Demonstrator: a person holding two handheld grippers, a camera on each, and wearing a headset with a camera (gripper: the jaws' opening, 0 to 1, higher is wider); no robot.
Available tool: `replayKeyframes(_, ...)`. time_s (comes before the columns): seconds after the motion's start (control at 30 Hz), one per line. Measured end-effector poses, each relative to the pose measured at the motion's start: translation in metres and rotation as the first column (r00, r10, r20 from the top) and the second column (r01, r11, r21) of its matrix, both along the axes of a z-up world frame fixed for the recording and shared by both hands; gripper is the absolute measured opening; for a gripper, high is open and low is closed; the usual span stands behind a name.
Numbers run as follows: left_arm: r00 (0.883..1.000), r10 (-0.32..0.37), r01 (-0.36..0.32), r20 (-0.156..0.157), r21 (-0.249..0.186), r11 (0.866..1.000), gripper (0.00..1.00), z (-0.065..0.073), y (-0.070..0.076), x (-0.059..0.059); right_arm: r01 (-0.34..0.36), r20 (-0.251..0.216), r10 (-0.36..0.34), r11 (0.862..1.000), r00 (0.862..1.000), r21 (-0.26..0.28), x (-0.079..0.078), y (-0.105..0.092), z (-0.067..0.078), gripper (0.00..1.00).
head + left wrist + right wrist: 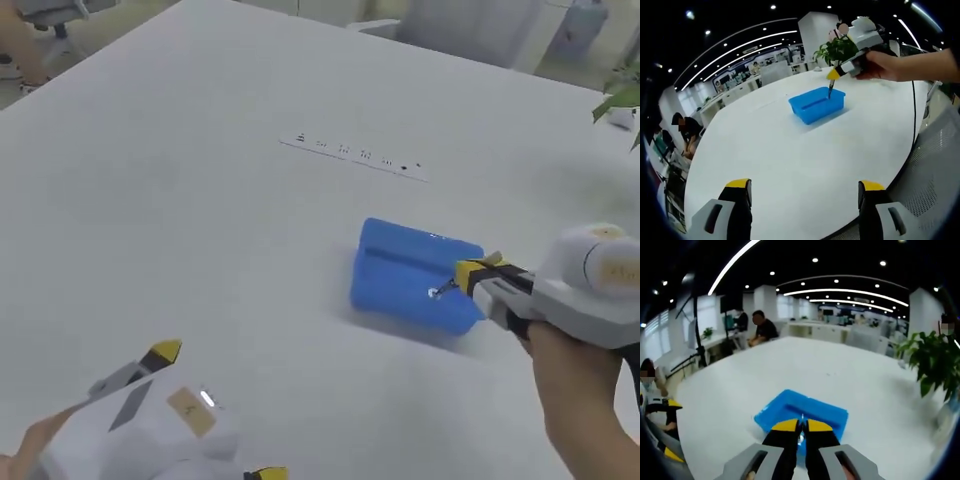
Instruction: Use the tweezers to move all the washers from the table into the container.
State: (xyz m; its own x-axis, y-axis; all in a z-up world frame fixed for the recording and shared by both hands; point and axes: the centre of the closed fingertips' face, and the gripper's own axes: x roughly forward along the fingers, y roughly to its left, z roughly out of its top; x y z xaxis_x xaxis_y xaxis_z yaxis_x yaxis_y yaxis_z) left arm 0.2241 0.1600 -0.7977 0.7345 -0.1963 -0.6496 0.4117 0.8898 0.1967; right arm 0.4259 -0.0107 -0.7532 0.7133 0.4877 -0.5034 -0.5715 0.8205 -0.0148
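Note:
A blue container point(415, 275) sits on the white table point(200, 220). My right gripper point(478, 273) is shut on thin metal tweezers point(445, 287), whose tip points down into the container. I cannot tell whether the tip holds a washer. Several small washers point(355, 155) lie in a row farther back on the table. My left gripper point(215, 411) hovers open and empty at the near left. The left gripper view shows its open jaws point(805, 185), the container point(816, 104) and the right gripper point(837, 71) with the tweezers point(830, 91). In the right gripper view the shut jaws point(801, 426) point at the container point(785, 410).
A potted plant point(932, 362) stands near the table's far right edge point(620, 100). The table's rounded edge and a mesh chair point(935, 170) lie to the right in the left gripper view. People sit at desks point(762, 327) beyond the table.

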Motion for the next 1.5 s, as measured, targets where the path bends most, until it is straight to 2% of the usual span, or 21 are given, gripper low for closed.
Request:
replayKeyframes(0.17,1.000,0.006,-0.006,0.002,-0.001,1.000,0.89,0.000,0.001,0.001,0.003,-0.035,-0.005,0.999,0.999,-0.044,0.010,-0.006,-0.024,0.01)
replayKeyframes(0.2,1.000,0.010,-0.010,-0.017,-0.005,1.000,0.89,-0.002,0.002,0.000,-0.001,-0.045,-0.001,0.998,0.999,-0.057,0.011,-0.007,-0.029,0.01)
replayKeyframes(0.4,1.000,0.009,-0.009,-0.006,0.011,1.000,0.91,-0.001,0.003,0.001,-0.005,-0.066,0.000,0.997,0.998,-0.072,0.013,-0.010,-0.040,0.01)
replayKeyframes(0.53,0.998,0.049,-0.047,0.029,-0.071,0.996,0.92,0.011,0.005,0.006,-0.001,-0.078,-0.005,0.997,0.997,-0.078,0.013,-0.012,-0.043,0.01)
replayKeyframes(0.6,0.998,0.056,-0.052,0.032,-0.117,0.992,0.93,0.016,0.004,0.007,-0.002,-0.076,-0.005,0.996,0.997,-0.091,0.013,-0.013,-0.044,0.01)
replayKeyframes(0.7,0.998,0.044,-0.040,0.034,-0.113,0.993,0.93,0.021,0.002,0.006,-0.007,-0.081,0.000,0.996,0.997,-0.084,0.015,-0.014,-0.043,0.02)
replayKeyframes(0.77,0.999,0.005,-0.001,0.043,-0.089,0.996,0.92,0.027,-0.003,0.009,0.010,-0.071,-0.015,0.997,0.997,-0.073,0.015,-0.017,-0.038,0.02)
replayKeyframes(0.83,0.998,-0.014,0.019,0.062,-0.080,0.997,0.89,0.040,-0.006,0.015,0.020,-0.056,-0.022,0.999,0.998,-0.024,0.012,-0.016,-0.026,0.02)
replayKeyframes(0.93,0.994,-0.056,0.068,0.089,-0.137,0.988,0.80,0.063,-0.018,0.025,0.011,-0.030,-0.010,1.000,0.999,0.016,0.003,-0.015,-0.007,0.02)
replayKeyframes(1.0,0.993,-0.078,0.091,0.089,-0.149,0.985,0.75,0.074,-0.022,0.030,0.007,-0.017,-0.006,0.999,1.000,0.054,-0.009,-0.011,0.007,0.02)
replayKeyframes(1.03,0.990,-0.095,0.110,0.103,-0.157,0.981,0.74,0.081,-0.026,0.034,-0.013,-0.013,0.014,0.997,1.000,0.072,-0.019,-0.006,0.013,0.02)
replayKeyframes(1.1,0.986,-0.133,0.151,0.101,-0.195,0.969,0.67,0.091,-0.035,0.037,-0.046,-0.015,0.047,0.996,0.999,0.074,-0.035,-0.001,0.019,0.02)
replayKeyframes(1.2,0.978,-0.172,0.196,0.122,-0.232,0.953,0.58,0.104,-0.045,0.042,-0.097,0.000,0.097,0.994,0.995,0.057,-0.054,0.004,0.024,0.02)
replayKeyframes(1.23,0.969,-0.219,0.240,0.112,-0.244,0.940,0.56,0.107,-0.053,0.041,-0.123,0.002,0.123,0.991,0.992,0.046,-0.062,0.005,0.024,0.02)
replayKeyframes(1.27,0.971,-0.208,0.230,0.118,-0.227,0.946,0.55,0.109,-0.052,0.045,-0.129,0.002,0.129,0.991,0.992,0.046,-0.067,0.006,0.026,0.02)
replayKeyframes(1.3,0.955,-0.264,0.288,0.139,-0.199,0.937,0.54,0.114,-0.061,0.047,-0.148,0.003,0.148,0.988,0.989,0.047,-0.074,0.007,0.027,0.02)
replayKeyframes(1.37,0.947,-0.292,0.315,0.133,-0.204,0.927,0.46,0.117,-0.070,0.048,-0.191,0.007,0.191,0.981,0.982,0.031,-0.087,0.011,0.029,0.02)
replayKeyframes(1.4,0.935,-0.325,0.349,0.141,-0.208,0.914,0.44,0.120,-0.076,0.047,-0.209,0.007,0.209,0.977,0.978,0.028,-0.093,0.013,0.030,0.02)
replayKeyframes(1.43,0.926,-0.354,0.375,0.129,-0.234,0.897,0.41,0.123,-0.085,0.045,-0.260,-0.001,0.260,0.965,0.966,0.028,-0.103,0.019,0.030,0.02)
replayKeyframes(1.47,0.922,-0.366,0.388,0.129,-0.255,0.886,0.40,0.126,-0.091,0.045,-0.286,-0.009,0.286,0.958,0.958,0.026,-0.109,0.022,0.030,0.02)
replayKeyframes(1.5,0.908,-0.395,0.419,0.141,-0.267,0.868,0.38,0.132,-0.099,0.045,-0.295,-0.007,0.295,0.955,0.956,0.017,-0.115,0.023,0.030,0.02)
